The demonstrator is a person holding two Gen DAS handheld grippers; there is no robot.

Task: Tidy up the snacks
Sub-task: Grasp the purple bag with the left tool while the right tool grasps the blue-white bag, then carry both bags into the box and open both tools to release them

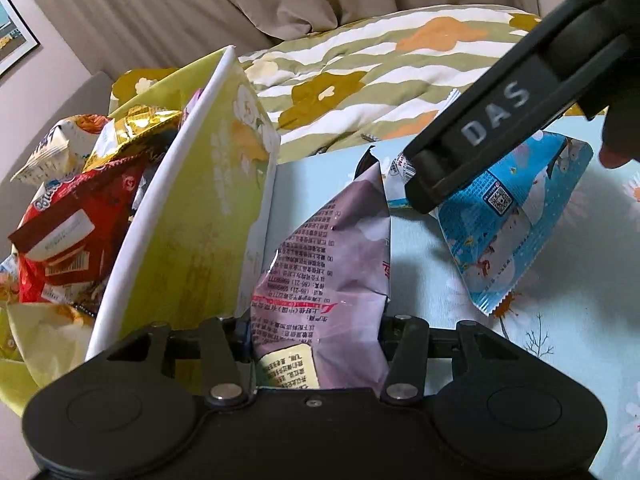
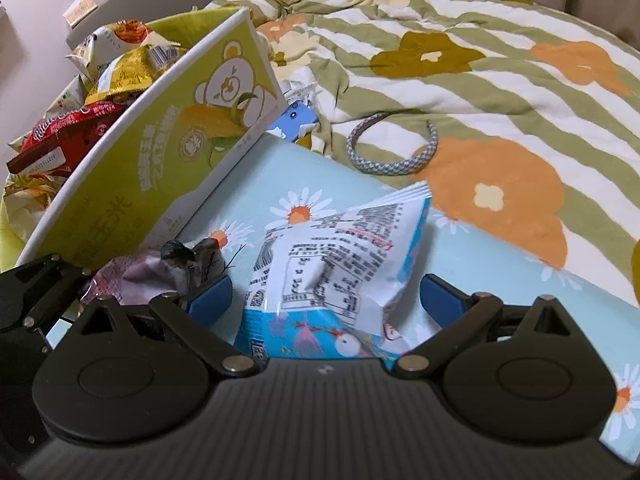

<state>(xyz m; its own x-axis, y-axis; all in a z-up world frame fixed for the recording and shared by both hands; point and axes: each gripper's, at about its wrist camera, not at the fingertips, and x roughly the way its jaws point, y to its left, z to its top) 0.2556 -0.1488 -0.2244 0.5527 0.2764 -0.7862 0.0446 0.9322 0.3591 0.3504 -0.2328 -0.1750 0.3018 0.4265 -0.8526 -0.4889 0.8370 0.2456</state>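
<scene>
Now the purple snack bag [image 1: 332, 264] sits squeezed between the left tongs [image 1: 320, 328], which have closed tight on its bottom end, so it can be lifted. It lies on the light blue daisy sheet [image 1: 420, 280], touching the green box [image 1: 200, 208] at its nine o'clock. That box stands open, and I think it is where the snacks go. Inside it, more snacks are piled up, like the red bag [image 1: 76, 232] and a gold bag [image 1: 132, 128].

At two o'clock from the purple bag lies the blue snack bag [image 2: 332, 280]. The right tongs [image 2: 324, 300] stand wide open around it, one blue pad on each side, not pressing yet. They look ready to pinch it next.

Farther off, at twelve o'clock, a grey headband [image 2: 390, 148] rests on the flowery green blanket [image 2: 480, 60].
</scene>
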